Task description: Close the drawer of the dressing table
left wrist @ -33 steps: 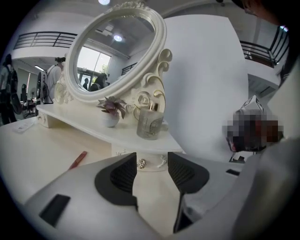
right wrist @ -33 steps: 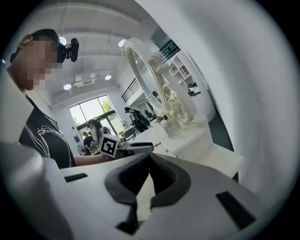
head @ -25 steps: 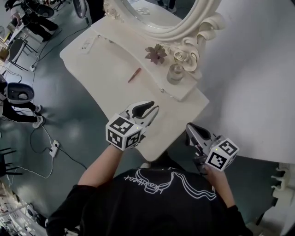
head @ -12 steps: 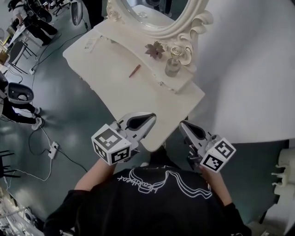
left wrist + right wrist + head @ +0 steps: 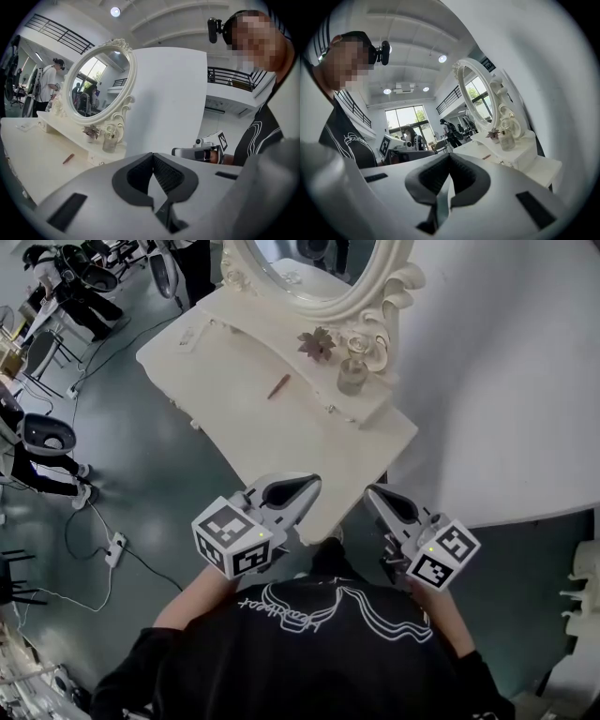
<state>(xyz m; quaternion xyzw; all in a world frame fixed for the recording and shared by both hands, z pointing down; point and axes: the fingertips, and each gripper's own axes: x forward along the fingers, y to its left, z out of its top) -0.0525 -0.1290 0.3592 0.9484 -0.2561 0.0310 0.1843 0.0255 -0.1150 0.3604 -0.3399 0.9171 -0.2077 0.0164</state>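
Dressing table (image 5: 246, 409), head view: no drawer stands out past any edge of the tabletop. The only drawer front I can make out, the small knobbed one (image 5: 330, 410) in the raised shelf below the mirror (image 5: 309, 273), sits flush. I judge the closing done, with nothing left but to stand off. A main drawer under the tabletop, if there is one, is hidden from me. Left gripper (image 5: 312, 487), jaws pressed together on nothing, hangs over the near corner of the tabletop. Right gripper (image 5: 371, 495), likewise closed and empty, is just off that corner. Neither touches the table. A bottle (image 5: 352, 378), a flower (image 5: 317, 343) and a brown stick (image 5: 277, 387) lie untouched.
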